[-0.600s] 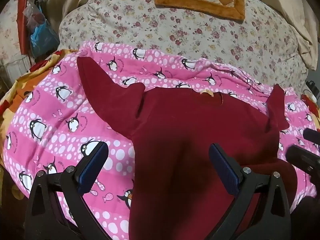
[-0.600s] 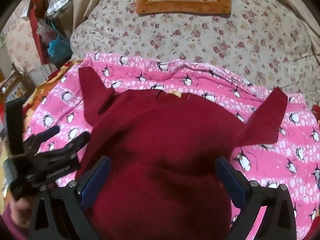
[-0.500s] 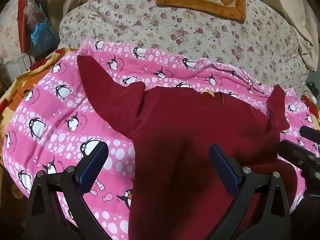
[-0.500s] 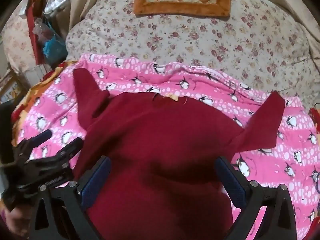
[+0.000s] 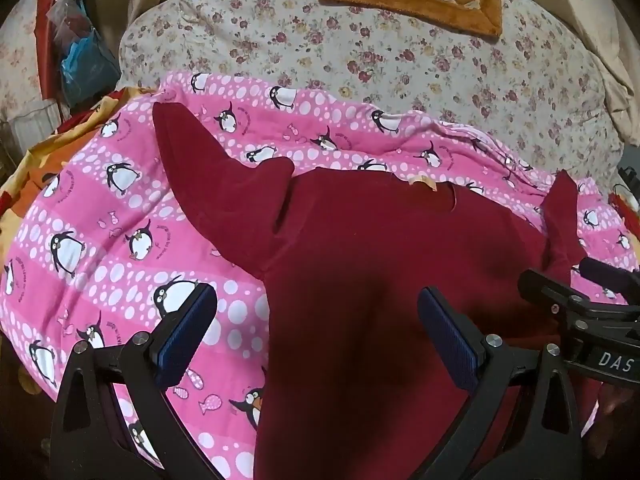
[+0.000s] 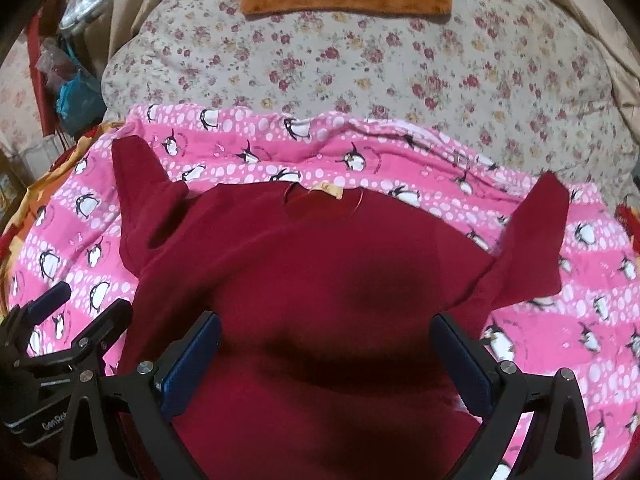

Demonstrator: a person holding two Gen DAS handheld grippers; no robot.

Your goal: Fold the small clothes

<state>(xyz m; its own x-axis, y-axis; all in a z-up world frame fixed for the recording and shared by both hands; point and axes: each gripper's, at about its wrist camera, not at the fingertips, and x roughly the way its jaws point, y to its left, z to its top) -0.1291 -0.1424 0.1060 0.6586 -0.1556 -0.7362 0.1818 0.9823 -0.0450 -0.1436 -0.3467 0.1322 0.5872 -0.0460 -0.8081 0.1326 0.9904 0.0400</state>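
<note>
Dark red long-sleeved knit top (image 6: 320,280) spread flat, collar away; left gripper (image 5: 316,332) and right gripper (image 6: 326,360) over hem, jaws apart, empty.

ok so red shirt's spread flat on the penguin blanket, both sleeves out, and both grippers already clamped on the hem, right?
Not clamped. Both wrist views show the left gripper and right gripper with jaws wide open above the red shirt, gripping nothing. The rest holds: it lies spread on the penguin blanket, both sleeves out.
</note>
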